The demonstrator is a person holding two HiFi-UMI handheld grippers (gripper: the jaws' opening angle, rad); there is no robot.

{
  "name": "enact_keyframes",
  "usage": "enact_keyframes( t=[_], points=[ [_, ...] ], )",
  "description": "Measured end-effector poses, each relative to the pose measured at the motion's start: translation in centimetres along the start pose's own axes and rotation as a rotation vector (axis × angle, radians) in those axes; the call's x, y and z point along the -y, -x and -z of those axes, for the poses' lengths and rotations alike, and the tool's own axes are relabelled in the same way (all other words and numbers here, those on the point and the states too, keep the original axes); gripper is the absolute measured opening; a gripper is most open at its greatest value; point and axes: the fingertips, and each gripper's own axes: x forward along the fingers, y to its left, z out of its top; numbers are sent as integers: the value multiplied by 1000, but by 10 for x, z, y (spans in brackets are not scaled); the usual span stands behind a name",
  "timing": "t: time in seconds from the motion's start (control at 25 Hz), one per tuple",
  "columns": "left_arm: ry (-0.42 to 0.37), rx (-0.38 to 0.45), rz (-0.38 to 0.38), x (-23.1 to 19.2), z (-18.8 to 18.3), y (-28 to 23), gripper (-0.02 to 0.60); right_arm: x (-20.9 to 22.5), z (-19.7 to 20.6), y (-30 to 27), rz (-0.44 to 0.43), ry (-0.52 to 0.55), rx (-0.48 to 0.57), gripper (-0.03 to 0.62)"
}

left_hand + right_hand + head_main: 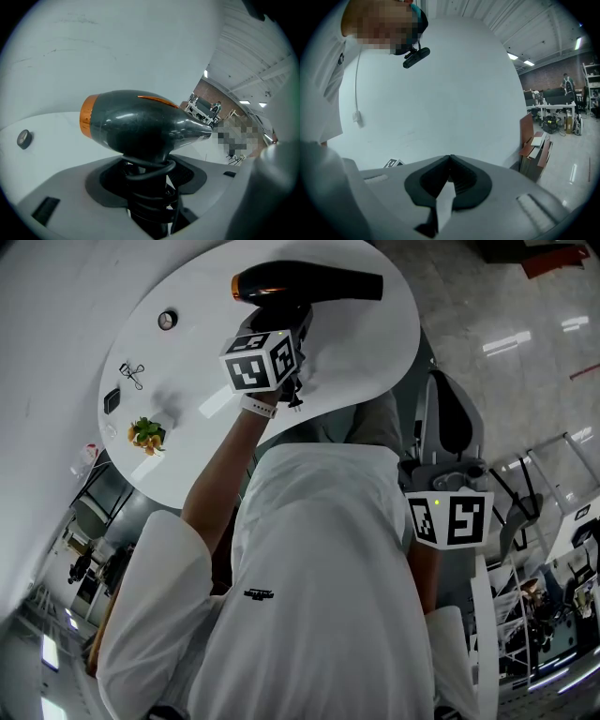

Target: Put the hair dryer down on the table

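**Left gripper [150,180] clamped on glossy black hair dryer with orange rear cap [140,129] over white oval table [375,348]**

Its jaws were closed round the dryer's handle, where a black cord [147,164] was wound in loops. The barrel lay level, orange end to the left and nozzle to the right. From the head view the dryer sat above the far part of the tabletop; whether it touched the surface could not be told. The right gripper [450,159] was held low beside the person's white short-sleeved shirt [319,596], well apart from the table. Its jaws were pressed together at the tips with nothing between them.

The tabletop was smooth and white. Along its left side, from left to right in the head view, lay a small dark flat rectangle [112,399], a metal scissor-like tool [132,374], a green and orange bundle [146,434] and a small round dark disc [167,321]. All four lay well apart from the dryer. Right of the table ran a pale glossy floor [506,324] streaked with reflected lights. A plain white wall [440,93] filled much of the right gripper view. To its right leaned reddish-brown boards [536,145], and farther off stood desks [548,110] before a brick wall [548,75] under ceiling strip lights.
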Motion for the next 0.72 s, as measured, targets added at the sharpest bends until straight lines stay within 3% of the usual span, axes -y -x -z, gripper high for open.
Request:
enact_keyframes(
  t=[0.72],
  points=[
    [-26, -52, -83, -16, 11, -29, 264, 2, 6, -8, 1, -21, -11, 12]
  ],
)
